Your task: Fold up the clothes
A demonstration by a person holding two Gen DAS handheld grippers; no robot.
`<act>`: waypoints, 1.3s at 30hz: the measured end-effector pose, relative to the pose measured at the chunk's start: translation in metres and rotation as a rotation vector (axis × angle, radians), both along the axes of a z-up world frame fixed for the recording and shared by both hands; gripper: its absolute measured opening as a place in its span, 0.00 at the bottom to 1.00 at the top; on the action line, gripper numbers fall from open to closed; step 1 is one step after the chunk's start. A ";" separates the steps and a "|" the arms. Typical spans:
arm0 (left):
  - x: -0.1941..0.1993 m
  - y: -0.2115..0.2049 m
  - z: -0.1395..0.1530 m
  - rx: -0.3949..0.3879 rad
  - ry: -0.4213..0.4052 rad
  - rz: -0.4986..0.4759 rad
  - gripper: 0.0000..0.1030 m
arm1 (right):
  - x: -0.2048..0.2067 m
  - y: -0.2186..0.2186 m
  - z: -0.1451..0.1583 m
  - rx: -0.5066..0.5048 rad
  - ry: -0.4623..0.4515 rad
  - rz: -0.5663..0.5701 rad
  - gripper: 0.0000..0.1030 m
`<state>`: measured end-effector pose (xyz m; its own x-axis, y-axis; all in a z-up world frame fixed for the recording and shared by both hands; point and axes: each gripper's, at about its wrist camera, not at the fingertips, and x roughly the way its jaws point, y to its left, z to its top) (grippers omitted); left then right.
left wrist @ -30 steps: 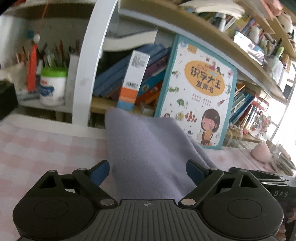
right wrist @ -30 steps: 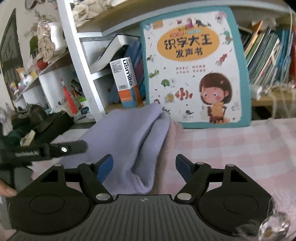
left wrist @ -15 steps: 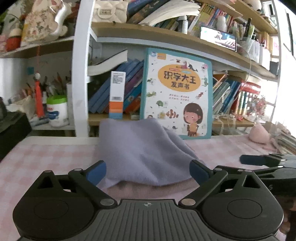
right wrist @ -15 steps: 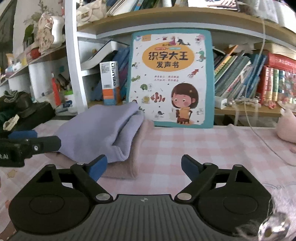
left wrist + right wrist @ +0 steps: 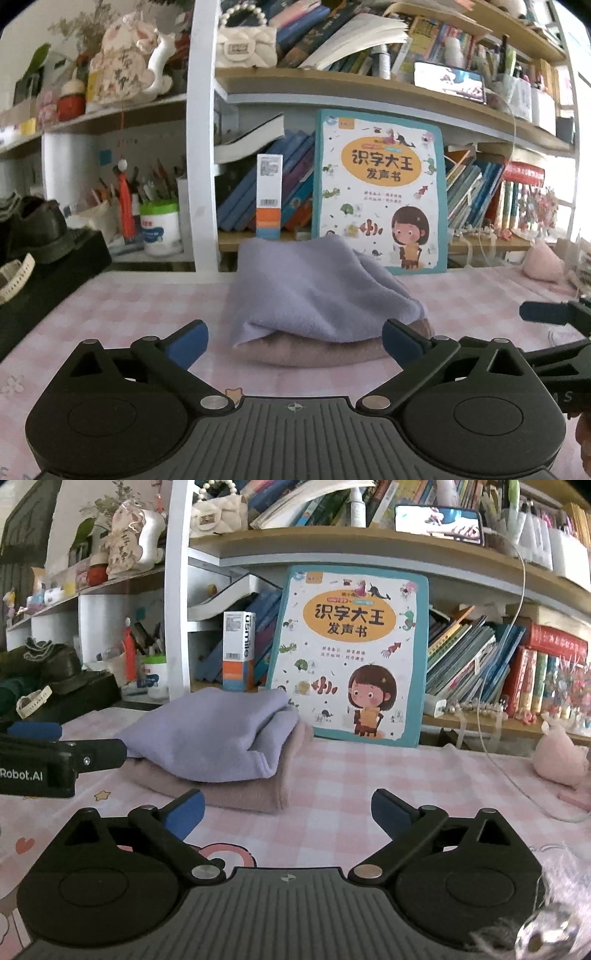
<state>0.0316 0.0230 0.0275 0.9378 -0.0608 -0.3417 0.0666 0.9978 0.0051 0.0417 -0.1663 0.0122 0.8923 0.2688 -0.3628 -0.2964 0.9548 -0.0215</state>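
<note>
On the pink checked tablecloth (image 5: 122, 306), in front of the picture book (image 5: 380, 195): lilac garment (image 5: 314, 291) folded and stacked on a folded mauve-pink garment (image 5: 314, 354). Soft, light, floppy fleece by the look; likely to slump if pinched at one point, so best taken at a folded edge or corner. Left gripper (image 5: 293, 338) spread wide, holding nothing, short of the stack. Right gripper (image 5: 286, 810) equally wide, empty, clear of the cloth

A home study corner is showing: crowded bookshelves (image 5: 369, 85) are standing at the far side, a children's book (image 5: 351, 653) is leaning there, and a pink checked tablecloth (image 5: 369, 771) is covering the desk.
</note>
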 end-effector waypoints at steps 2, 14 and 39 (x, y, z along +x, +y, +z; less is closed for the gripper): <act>-0.003 -0.002 -0.001 0.015 -0.017 -0.002 1.00 | -0.001 0.001 -0.002 -0.004 0.000 -0.002 0.95; -0.008 -0.001 -0.014 0.008 -0.013 0.015 1.00 | -0.003 0.004 -0.005 -0.011 -0.011 -0.028 1.00; -0.006 0.010 -0.019 0.022 0.039 0.084 1.00 | 0.000 0.005 -0.005 -0.024 0.010 -0.045 1.00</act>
